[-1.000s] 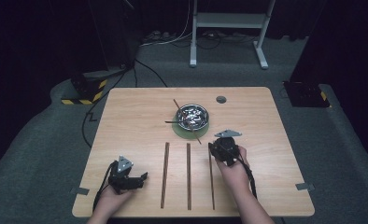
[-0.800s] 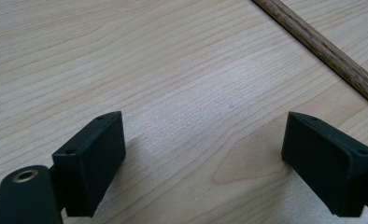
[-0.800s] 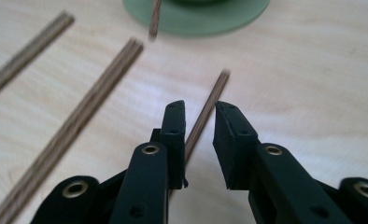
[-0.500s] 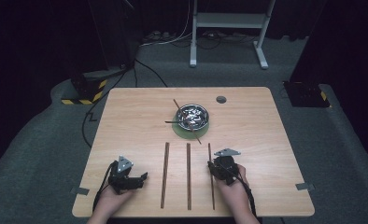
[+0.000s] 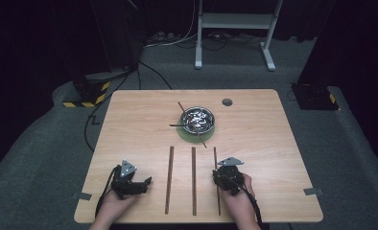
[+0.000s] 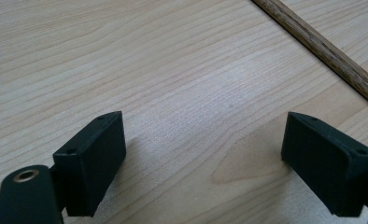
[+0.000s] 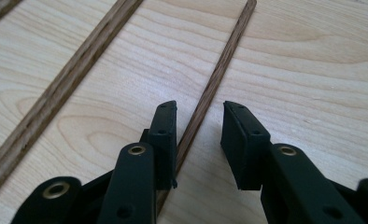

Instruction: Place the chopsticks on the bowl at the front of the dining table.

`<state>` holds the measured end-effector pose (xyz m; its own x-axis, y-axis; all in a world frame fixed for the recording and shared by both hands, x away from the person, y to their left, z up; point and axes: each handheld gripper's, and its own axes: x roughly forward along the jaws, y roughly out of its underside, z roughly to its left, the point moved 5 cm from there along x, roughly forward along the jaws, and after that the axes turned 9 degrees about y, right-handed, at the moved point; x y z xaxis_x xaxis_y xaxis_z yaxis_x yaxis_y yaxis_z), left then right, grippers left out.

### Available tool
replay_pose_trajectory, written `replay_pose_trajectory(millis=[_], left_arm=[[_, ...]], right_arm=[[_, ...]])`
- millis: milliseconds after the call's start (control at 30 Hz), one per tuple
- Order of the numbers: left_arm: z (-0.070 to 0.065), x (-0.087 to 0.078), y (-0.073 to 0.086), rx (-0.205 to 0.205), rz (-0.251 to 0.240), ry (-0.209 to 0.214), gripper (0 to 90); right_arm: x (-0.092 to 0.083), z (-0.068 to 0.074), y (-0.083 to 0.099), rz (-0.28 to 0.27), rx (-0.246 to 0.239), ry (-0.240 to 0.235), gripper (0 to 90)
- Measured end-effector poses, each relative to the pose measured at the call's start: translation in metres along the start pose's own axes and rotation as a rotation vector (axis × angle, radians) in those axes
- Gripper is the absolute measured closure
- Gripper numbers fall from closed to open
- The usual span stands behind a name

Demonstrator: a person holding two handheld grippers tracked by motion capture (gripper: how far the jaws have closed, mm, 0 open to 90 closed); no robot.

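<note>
Three wooden sticks lie side by side at the table's front: a left stick [image 5: 169, 177], a middle stick [image 5: 194, 177] and a thinner right stick [image 5: 215, 155]. My right gripper [image 5: 224, 168] is low over the thin stick [image 7: 224, 60], which runs between its jaws close to the left one; that gripper [image 7: 198, 116] is open, not clamped. My left gripper [image 5: 146, 182] rests on bare wood left of the sticks, and in its own view it [image 6: 203, 144] is wide open with a stick [image 6: 322, 46] beyond it.
A shiny metal bowl [image 5: 199, 119] sits on a green mat at the table's middle, with thin sticks poking out of it. A round hole [image 5: 227, 102] is at the back right. A thicker stick [image 7: 79, 65] lies left of the right jaws.
My right gripper has drawn back from near the bowl toward the front edge, along the thin stick. The left gripper has stayed put.
</note>
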<state>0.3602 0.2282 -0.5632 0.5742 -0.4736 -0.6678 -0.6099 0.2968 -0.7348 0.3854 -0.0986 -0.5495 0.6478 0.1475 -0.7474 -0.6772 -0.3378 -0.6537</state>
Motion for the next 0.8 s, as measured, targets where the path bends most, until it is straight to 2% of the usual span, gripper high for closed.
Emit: replay_pose_trajectory(millis=[33,200,233,300,400,500,600,800], left_arm=[[0.000,0.000,0.000,0.000,0.000,0.000,13.8],[0.000,0.000,0.000,0.000,0.000,0.000,13.9],[0.000,0.000,0.000,0.000,0.000,0.001,13.9],[0.000,0.000,0.000,-0.001,0.000,0.001,13.9],[0.000,0.000,0.000,0.000,0.000,0.000,13.9],[0.000,0.000,0.000,0.000,0.000,0.001,13.9],[0.000,0.000,0.000,0.000,0.000,0.000,13.8],[0.000,0.000,0.000,0.000,0.000,0.000,13.9]], right_arm=[[-0.001,0.001,0.001,0.004,-0.012,0.008,66.5],[-0.001,-0.001,0.001,-0.001,-0.003,0.016,72.5],[-0.001,-0.005,0.001,0.005,-0.003,0.024,77.3],[-0.001,-0.011,0.001,0.015,0.003,0.032,80.4],[0.000,-0.022,0.002,0.027,0.014,0.046,82.0],[-0.001,-0.031,0.003,0.032,0.030,0.038,83.0],[-0.001,-0.034,0.004,0.033,0.045,0.032,82.8],[-0.001,-0.033,0.004,0.036,0.046,0.022,79.6]])
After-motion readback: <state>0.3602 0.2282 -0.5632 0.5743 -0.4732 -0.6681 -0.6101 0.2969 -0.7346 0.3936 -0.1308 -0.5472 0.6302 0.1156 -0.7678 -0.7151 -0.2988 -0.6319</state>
